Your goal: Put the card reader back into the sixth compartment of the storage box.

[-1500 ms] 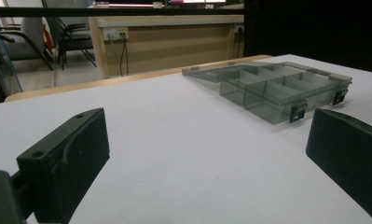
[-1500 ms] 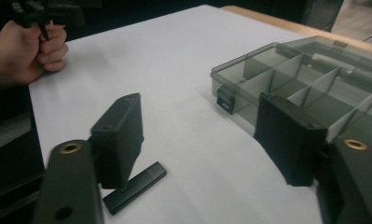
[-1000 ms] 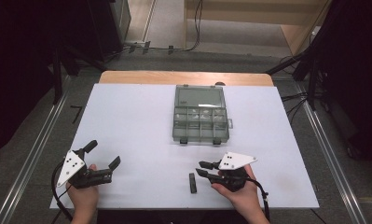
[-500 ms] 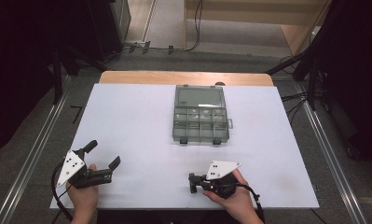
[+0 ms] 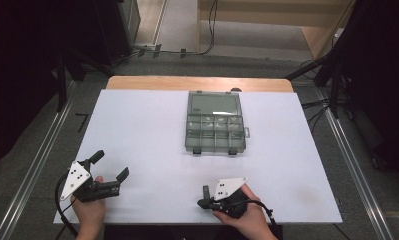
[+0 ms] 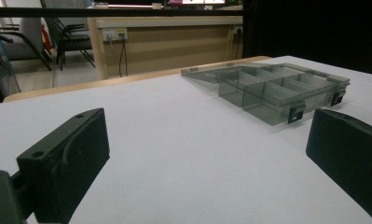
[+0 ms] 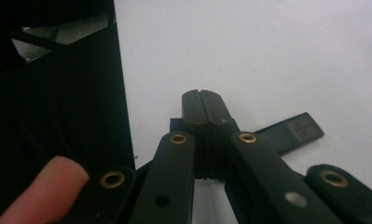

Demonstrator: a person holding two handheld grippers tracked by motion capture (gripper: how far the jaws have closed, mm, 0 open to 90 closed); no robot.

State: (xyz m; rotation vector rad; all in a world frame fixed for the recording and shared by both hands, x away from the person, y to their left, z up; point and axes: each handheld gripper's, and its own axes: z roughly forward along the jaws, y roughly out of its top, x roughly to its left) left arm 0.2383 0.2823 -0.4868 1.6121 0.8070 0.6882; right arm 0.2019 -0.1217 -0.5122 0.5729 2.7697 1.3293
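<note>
A clear grey compartment box (image 5: pixel 215 131) lies open at the table's middle, lid flat toward the far side; it also sits ahead and to the right in the left gripper view (image 6: pixel 281 91). My left gripper (image 5: pixel 110 165) rests open near the front left edge, with bare table between its jaws (image 6: pixel 207 154). My right gripper (image 5: pixel 202 202) is at the front edge, pointing left, its jaws shut tip to tip (image 7: pixel 201 105). A small flat black strip (image 5: pixel 205 191) lies right at those tips and sticks out from under them (image 7: pixel 293 131). I cannot tell if it is pinched.
The white table top (image 5: pixel 137 130) ends in a wooden strip (image 5: pixel 197 83) at the far side. Metal rails (image 5: pixel 352 155) run along both sides on the floor. A dark drop (image 7: pixel 58 116) lies past the table's front edge beside my right gripper.
My right gripper has slid left along the front edge to the black strip and its jaws have come together. The left gripper has stayed where it was.
</note>
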